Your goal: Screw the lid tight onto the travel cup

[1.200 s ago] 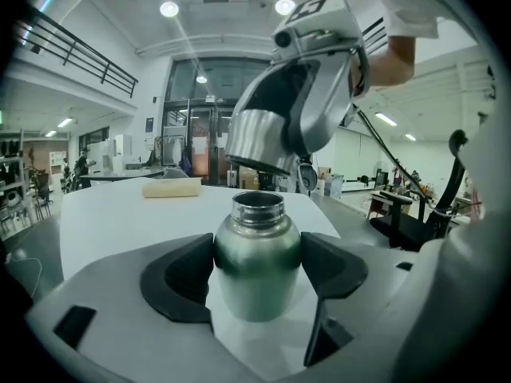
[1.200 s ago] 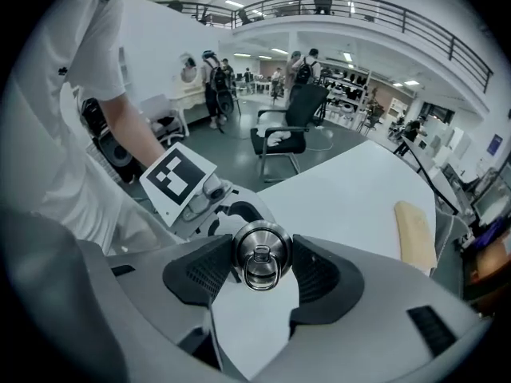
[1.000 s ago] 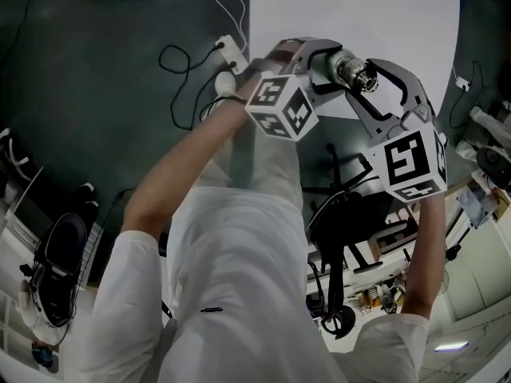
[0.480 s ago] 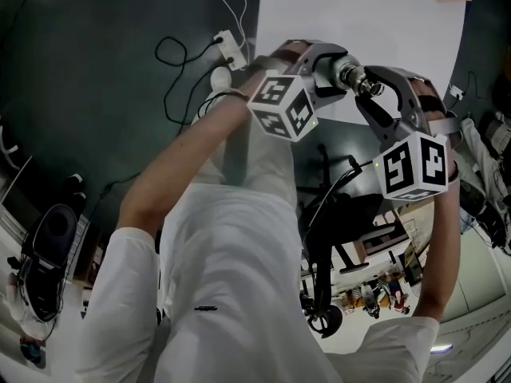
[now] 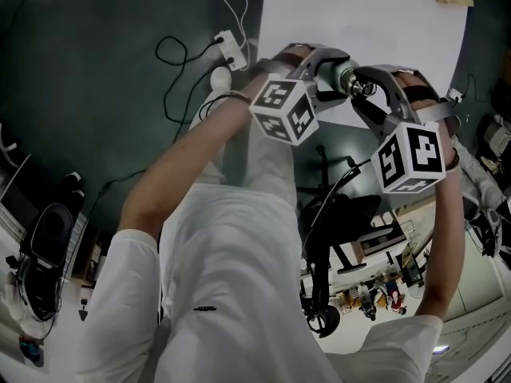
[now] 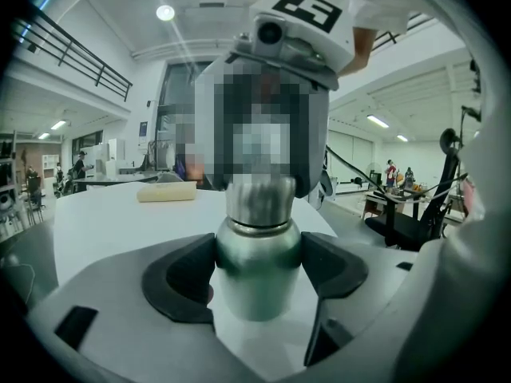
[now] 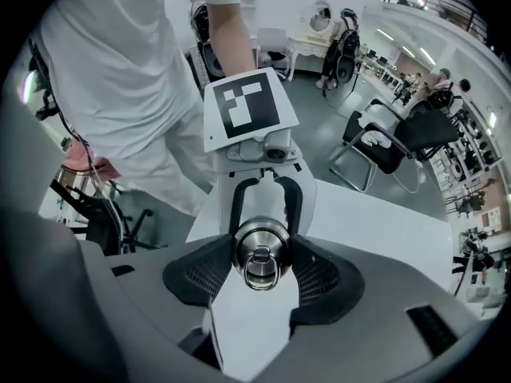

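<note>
Tightening in hand: one pair of tongs on the cup, the other on the lid.

The left tongs (image 6: pixel 257 258) are closed on the sides of the steel cup (image 6: pixel 254 282), holding it upright at the near edge of the white bench (image 5: pixel 367 14). No view shows whether its base rests there. The right tongs (image 7: pixel 260 271) come down from above, their pads pressed on either side of the lid (image 7: pixel 257 250), which sits on the cup's mouth with its ring (image 7: pixel 259 276) facing up. The step looks like the screwing itself. Next, the right tongs likely need to twist while the left hold the cup fast, then let go and take a fresh grip. Count: one cup, one lid, one ring, two tongs, one tan block (image 6: pixel 166 191) far back.
</note>
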`<action>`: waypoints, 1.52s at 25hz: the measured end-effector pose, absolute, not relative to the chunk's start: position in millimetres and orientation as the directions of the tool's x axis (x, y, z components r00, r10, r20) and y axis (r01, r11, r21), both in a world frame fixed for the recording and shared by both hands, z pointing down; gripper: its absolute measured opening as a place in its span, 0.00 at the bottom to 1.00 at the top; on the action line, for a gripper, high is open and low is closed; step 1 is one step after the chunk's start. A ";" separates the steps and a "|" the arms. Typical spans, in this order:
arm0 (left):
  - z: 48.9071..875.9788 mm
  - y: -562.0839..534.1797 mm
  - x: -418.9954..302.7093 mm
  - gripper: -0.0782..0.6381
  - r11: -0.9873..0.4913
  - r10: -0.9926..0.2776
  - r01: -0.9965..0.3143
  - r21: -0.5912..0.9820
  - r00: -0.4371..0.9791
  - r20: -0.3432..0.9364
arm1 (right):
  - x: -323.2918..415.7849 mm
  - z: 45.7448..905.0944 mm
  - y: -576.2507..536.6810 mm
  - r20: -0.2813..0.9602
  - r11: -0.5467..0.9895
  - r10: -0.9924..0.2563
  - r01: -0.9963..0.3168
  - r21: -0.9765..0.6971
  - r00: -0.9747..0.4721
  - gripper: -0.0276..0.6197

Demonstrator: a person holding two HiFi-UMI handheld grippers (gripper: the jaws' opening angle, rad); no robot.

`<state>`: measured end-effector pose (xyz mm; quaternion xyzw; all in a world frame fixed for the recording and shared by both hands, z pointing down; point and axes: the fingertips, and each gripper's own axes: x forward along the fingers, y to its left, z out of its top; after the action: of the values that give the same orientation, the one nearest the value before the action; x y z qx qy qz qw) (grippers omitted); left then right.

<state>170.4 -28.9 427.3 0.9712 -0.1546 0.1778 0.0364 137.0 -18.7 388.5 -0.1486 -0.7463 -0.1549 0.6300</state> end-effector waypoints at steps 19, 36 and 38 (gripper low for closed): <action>432.7 -28.6 166.5 0.56 -0.945 -0.302 -0.326 0.012 0.889 0.345 | 130.6 393.3 -32.9 0.952 0.958 -0.068 -0.286 -0.021 -0.298 0.40; 428.7 -27.1 167.0 0.56 -0.945 -0.303 -0.326 0.012 0.889 0.343 | 131.0 366.4 -34.0 0.931 0.899 -0.177 -0.437 0.020 -0.320 0.45; 430.2 -25.7 167.3 0.56 -0.946 -0.301 -0.325 0.015 0.889 0.344 | 128.7 360.3 -31.3 0.933 0.932 -0.148 -0.363 0.020 -0.329 0.45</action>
<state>167.3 -25.7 430.2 0.9713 -0.1610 0.1714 0.0359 128.7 -31.3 360.3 0.1577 -0.8093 0.0964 0.5576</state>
